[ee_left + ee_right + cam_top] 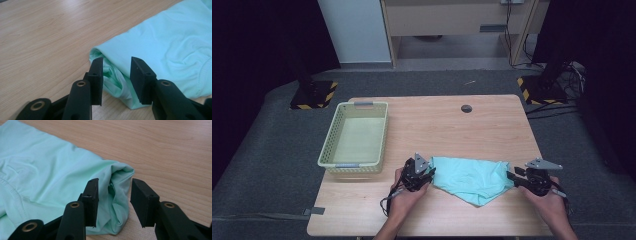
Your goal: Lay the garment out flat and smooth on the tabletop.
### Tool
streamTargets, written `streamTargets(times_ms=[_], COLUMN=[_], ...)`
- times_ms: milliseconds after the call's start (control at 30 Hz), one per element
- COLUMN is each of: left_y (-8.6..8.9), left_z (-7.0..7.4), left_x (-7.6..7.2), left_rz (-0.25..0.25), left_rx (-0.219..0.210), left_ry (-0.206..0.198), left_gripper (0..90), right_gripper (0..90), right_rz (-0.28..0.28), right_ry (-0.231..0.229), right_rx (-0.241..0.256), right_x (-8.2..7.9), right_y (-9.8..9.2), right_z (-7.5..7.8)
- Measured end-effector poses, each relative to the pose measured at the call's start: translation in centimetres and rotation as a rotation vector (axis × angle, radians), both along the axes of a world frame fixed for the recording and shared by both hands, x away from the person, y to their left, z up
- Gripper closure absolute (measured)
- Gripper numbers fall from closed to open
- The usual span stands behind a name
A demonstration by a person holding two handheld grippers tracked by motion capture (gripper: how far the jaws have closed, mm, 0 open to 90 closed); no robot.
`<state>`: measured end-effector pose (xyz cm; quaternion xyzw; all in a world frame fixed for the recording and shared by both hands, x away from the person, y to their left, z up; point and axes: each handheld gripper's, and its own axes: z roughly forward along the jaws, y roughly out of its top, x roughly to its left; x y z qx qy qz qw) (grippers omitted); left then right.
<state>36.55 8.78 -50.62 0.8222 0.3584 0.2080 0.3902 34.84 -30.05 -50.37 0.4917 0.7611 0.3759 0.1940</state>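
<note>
The wooden table [447,125] takes up the middle of the high view, and my work sits along its lower edge. At the left of the tabletop stands a pale green slotted basket [379,131], its long axis running up and down the frame, well apart from the cloth.

The mint-green garment [469,177] lies flat in the lower centre of that view, between my two hands. Its long axis runs left to right across the frame, and its lower edge tapers to a blunt point aimed toward the bottom of the picture — toward me. I can read no label, brand or writing on it; I see only a stitched seam curving across the fabric.

My left gripper [117,75] is at the cloth's left end. Its jaws stand apart, released, with the bunched, folded corner of the fabric lying in the gap between them.

My right gripper [113,200] mirrors it at the cloth's right end — jaws likewise spread and unclenched, the rolled corner of the garment sitting between the pads, not pinched.
</note>
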Motion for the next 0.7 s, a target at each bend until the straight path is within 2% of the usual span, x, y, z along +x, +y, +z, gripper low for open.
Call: streamTargets(times_ms=[200, 500, 600, 700], left_y=[-0.7, -1.3, -1.4, -1.5], left_z=[-0.4, -1.3, -1.5, -1.6], left_x=[0.1, 0.2, 0.1, 0.1], left_rz=[-0.026, -0.058, -0.066, -0.070], left_rx=[0.023, 0.080, 0.096, 0.100], left_ry=[0.015, 0.066, 0.073, 0.082], left_gripper=[64.0, 64.9, 65.6, 66.4], right_gripper=[57.6, 60.0, 59.8, 59.6], right_rz=[0.023, 0.083, 0.090, 0.085], right_ry=[-0.001, 0.070, 0.076, 0.077], right_rx=[-0.007, -0.048, -0.061, -0.046], right_x=[-0.5, -0.3, 0.0, 0.4], right_y=[0.3, 1.5, 1.6, 1.4], right_z=[0.2, -1.4, -1.9, -2.0])
